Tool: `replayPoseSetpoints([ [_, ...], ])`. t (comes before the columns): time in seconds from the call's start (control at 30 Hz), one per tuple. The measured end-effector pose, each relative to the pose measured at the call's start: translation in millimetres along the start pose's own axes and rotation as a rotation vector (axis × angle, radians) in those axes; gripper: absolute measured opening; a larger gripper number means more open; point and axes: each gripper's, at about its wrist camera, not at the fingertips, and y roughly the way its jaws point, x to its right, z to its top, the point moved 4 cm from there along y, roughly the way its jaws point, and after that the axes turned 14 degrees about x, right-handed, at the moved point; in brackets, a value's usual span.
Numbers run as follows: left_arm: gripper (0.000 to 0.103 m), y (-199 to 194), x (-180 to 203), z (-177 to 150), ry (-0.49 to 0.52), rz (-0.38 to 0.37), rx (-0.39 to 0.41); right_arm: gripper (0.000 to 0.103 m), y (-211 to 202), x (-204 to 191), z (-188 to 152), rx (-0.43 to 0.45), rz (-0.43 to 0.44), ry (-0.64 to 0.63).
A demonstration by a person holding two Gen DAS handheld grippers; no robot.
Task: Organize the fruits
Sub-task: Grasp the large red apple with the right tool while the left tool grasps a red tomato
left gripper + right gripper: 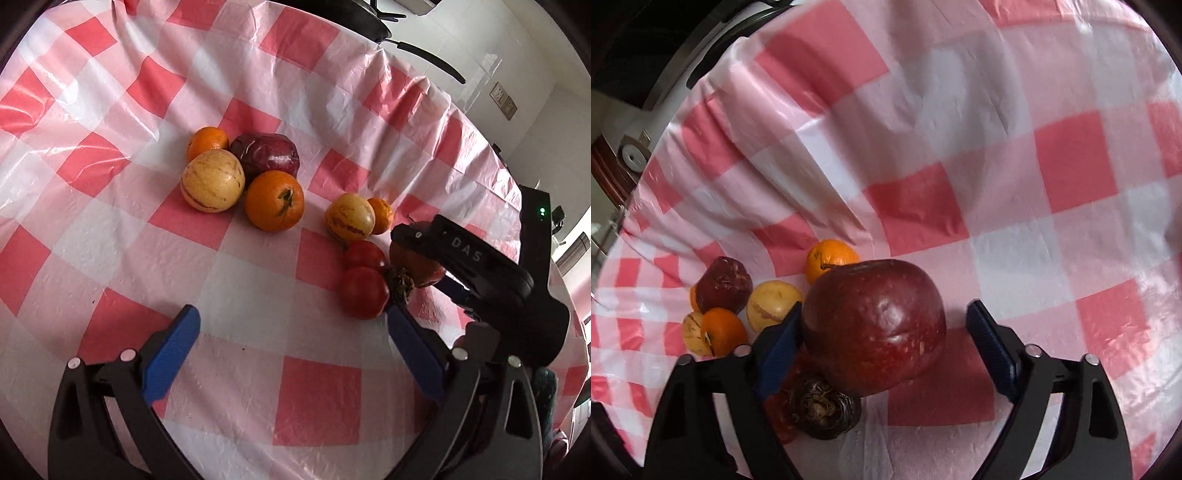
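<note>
A big dark red apple (875, 325) sits on the checked cloth between the fingers of my right gripper (884, 314). The left pad touches it, the right pad stands apart, so the gripper is open. Below it lie a dark brown rough ball (823, 410) and a tomato (781, 417). In the left wrist view my left gripper (293, 350) hangs open and empty above the cloth. Beyond it lie two tomatoes (364, 293), a striped yellow fruit (349, 218) and a small orange (380, 216). The right gripper (436, 262) straddles the apple (424, 273) there.
Farther left a second cluster holds a striped yellow fruit (212, 181), a large orange (275, 201), a dark red apple (266, 155) and a small orange (207, 142). A black pan handle (432, 61) reaches over the table's far edge (461, 122).
</note>
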Motion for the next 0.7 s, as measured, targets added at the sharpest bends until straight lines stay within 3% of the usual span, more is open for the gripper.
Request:
replayPoseSetpoints([
  [0.1,0.101,1,1,0,0.009,0.007,0.0,0.08,7,2,3,-0.009,0.021,0.001],
  [0.23,0.101,1,2,0,0.015,0.009,0.0,0.067,10,-3,1,-0.016,0.057,-0.036],
  [0.4,0.101,1,2,0,0.017,0.006,-0.001,0.066,0,-4,-5,-0.001,0.05,-0.062],
  [0.7,0.101,0,6,-3,0.049,-0.009,-0.019,0.066,-79,61,-16,0.141,0.021,0.111],
])
